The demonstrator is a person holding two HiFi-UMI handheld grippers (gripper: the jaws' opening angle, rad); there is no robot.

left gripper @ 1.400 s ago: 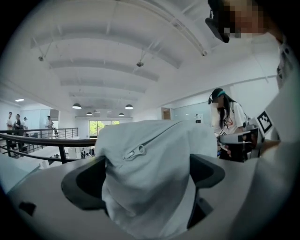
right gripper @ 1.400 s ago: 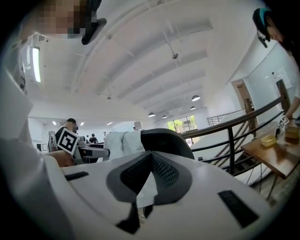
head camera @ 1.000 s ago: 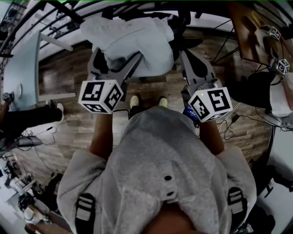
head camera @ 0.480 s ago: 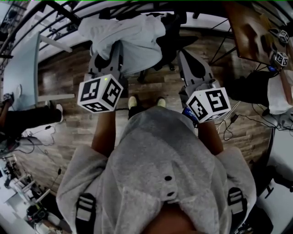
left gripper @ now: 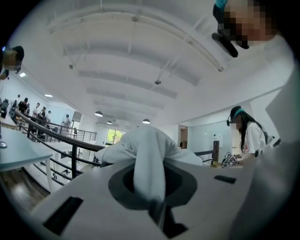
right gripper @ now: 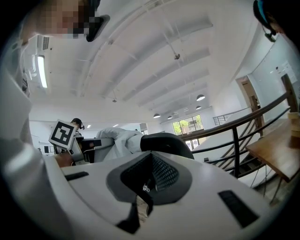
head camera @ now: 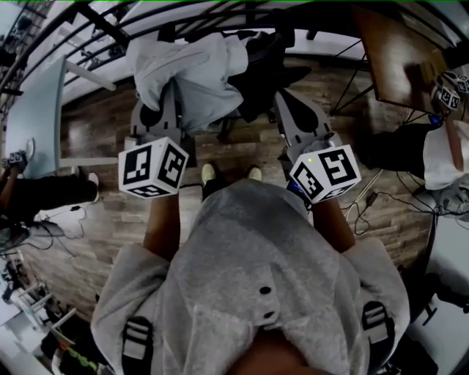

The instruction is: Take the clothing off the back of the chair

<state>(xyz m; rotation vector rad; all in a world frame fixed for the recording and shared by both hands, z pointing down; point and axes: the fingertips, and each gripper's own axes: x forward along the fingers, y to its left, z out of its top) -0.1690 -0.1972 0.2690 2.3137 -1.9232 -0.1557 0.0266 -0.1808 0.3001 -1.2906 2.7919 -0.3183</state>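
A white garment (head camera: 192,64) hangs bunched over the black office chair (head camera: 265,67) in front of me. My left gripper (head camera: 174,86) points level into the garment, its jaws closing tight on it. In the left gripper view a fold of the white garment (left gripper: 149,157) is pinched in the left gripper (left gripper: 157,206). My right gripper (head camera: 282,99) sits at the chair's right side, against the black back. In the right gripper view its jaws (right gripper: 143,199) are together; the chair's black mesh fills the gap behind them. The chair back (right gripper: 165,140) and garment (right gripper: 119,138) lie beyond.
A pale table (head camera: 33,110) stands at the left and a wooden table (head camera: 399,51) at the right. A railing (head camera: 183,18) runs behind the chair. A person (head camera: 448,150) with marker cubes sits at the far right; cables (head camera: 374,194) trail on the wood floor.
The left gripper's jaws went from wide open to shut on the garment and rose. The garment is bunched and pulled leftward, baring more of the black chair. The right gripper hardly moved.
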